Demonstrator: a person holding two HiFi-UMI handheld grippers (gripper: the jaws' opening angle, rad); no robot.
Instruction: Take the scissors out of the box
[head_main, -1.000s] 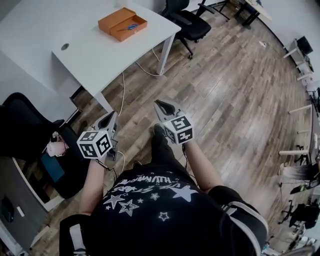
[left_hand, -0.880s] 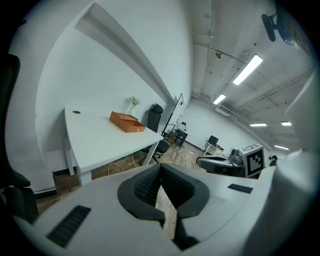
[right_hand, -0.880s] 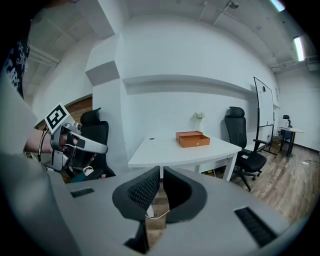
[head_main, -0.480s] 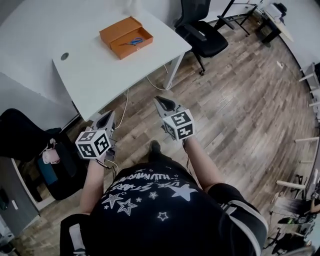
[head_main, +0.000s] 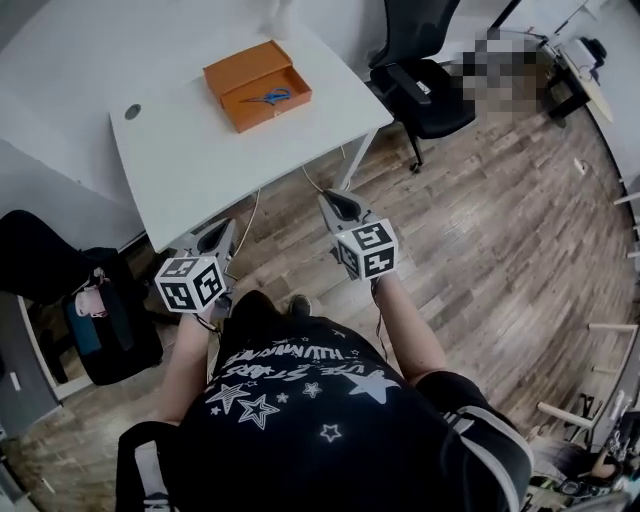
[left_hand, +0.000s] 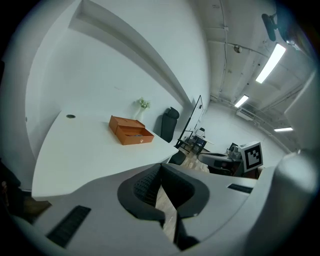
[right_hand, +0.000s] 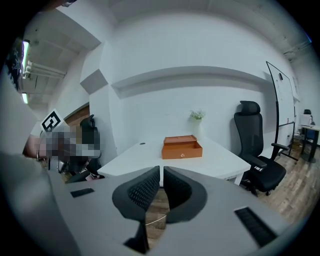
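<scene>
Evidently the task is at its very beginning: the blue-handled metal scissors (head_main: 268, 97) lie flat inside the open orange rectangular box (head_main: 272, 113), untouched, and the step in hand looks like the walk-up to reach them. The box sits with its lid folded back, toward the far side of the white rectangular tabletop (head_main: 190, 170), well apart from both tools.

The left tool (head_main: 224, 228) has its jaws together with nothing between them, as the left gripper view shows. The right tool (head_main: 328, 200) is likewise closed and empty. Both hang over the wooden plank floor (head_main: 480, 230), just short of the tabletop's near edge.

The next move, as I judge it, calls for bringing one tool over the tabletop to the box, spreading its jaws, and lowering them around the handles or the blades. The scissors lie low against the box bottom, so the jaws need a steep enough angle to get under or around them; the other tool may have to steady the light box.

The person's forearms reach forward from the torso, side by side, each tool aimed at the tabletop and tilted slightly downward.
</scene>
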